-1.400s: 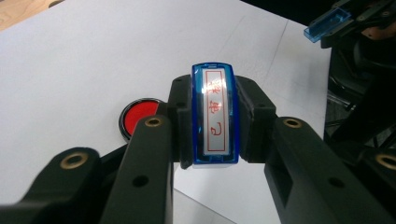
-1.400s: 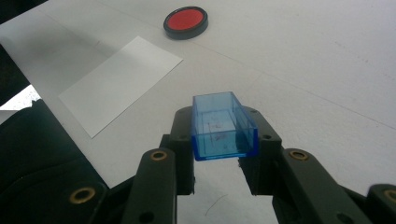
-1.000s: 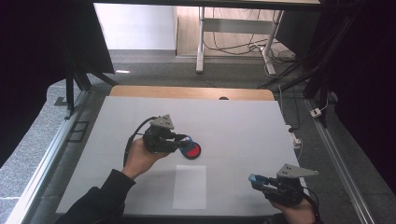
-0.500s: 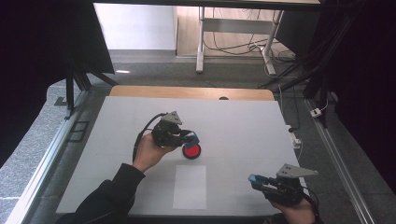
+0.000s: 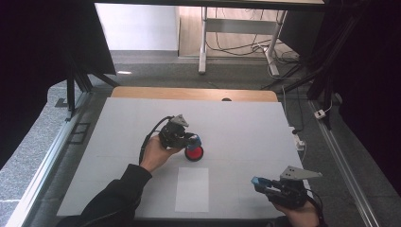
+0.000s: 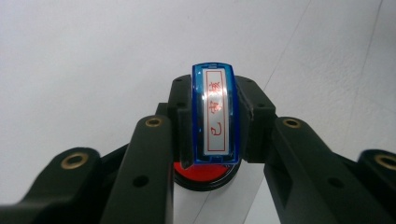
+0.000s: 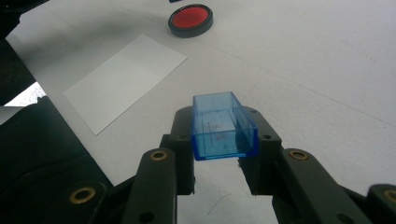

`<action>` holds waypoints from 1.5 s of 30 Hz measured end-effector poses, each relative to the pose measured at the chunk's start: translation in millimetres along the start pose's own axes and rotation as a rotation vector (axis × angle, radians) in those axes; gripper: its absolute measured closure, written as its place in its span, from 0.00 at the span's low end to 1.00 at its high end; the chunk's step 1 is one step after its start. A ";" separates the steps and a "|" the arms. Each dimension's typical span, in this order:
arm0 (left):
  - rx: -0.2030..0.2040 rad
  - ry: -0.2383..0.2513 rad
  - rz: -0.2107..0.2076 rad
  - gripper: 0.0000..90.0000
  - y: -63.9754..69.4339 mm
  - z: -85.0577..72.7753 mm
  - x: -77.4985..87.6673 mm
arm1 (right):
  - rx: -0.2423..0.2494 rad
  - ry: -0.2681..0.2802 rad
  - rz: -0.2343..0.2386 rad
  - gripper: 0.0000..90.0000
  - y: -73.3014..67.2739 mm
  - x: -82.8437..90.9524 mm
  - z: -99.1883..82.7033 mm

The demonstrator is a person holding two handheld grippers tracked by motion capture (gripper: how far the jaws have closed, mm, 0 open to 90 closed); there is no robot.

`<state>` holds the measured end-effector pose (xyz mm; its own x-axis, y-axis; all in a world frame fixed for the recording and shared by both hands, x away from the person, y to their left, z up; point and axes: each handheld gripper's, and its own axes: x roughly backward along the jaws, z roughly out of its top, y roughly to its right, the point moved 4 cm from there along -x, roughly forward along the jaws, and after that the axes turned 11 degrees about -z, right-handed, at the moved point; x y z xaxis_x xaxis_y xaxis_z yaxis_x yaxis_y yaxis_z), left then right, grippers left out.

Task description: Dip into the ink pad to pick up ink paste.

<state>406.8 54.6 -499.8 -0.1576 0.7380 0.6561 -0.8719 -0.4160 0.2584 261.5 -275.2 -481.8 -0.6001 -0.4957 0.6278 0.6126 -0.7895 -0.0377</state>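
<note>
The table [image 5: 118, 137] bears a white sheet [image 5: 192, 189] at 6 o'clock and, near the middle, a round black ink pad [image 5: 194, 153] with red ink in its well. The left gripper [image 5: 191, 140], just at 10 o'clock of the pad, has its jaws closed on a blue stamp [image 6: 215, 114], whose label with red characters faces that gripper's camera; the pad lies right under it. The right gripper [image 5: 259, 182], at 5 o'clock on the table, is clamped on a clear blue cap [image 7: 223, 126], an open, hollow box. Since the earlier frames the left hand [image 5: 153, 153] has carried the stamp forward and down to the pad; the right gripper has kept its place.
</note>
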 end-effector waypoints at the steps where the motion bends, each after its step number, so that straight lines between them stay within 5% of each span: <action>1: 0.002 -0.007 0.003 0.78 -0.8 -0.8 -1.7 | 0.000 0.000 0.000 0.76 0.0 0.0 0.0; 21: 0.028 -0.069 0.032 0.78 -6.7 -7.5 -15.6 | 0.002 -0.002 0.002 0.76 -0.3 0.1 -0.3; 38: -0.052 -0.143 0.133 0.79 8.0 -2.0 -23.1 | 0.008 -0.008 -0.003 0.76 -0.7 -0.5 -0.3; 45: 0.009 -0.117 0.095 0.79 2.1 -3.1 -21.0 | 0.009 -0.008 -0.003 0.76 -0.9 -0.3 -0.4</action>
<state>406.8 39.8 -515.3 -0.1838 0.6284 0.7559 -0.8514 -0.4860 0.1971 260.9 -274.5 -482.3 -0.5975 -0.4905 0.6344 0.6155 -0.7876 -0.0294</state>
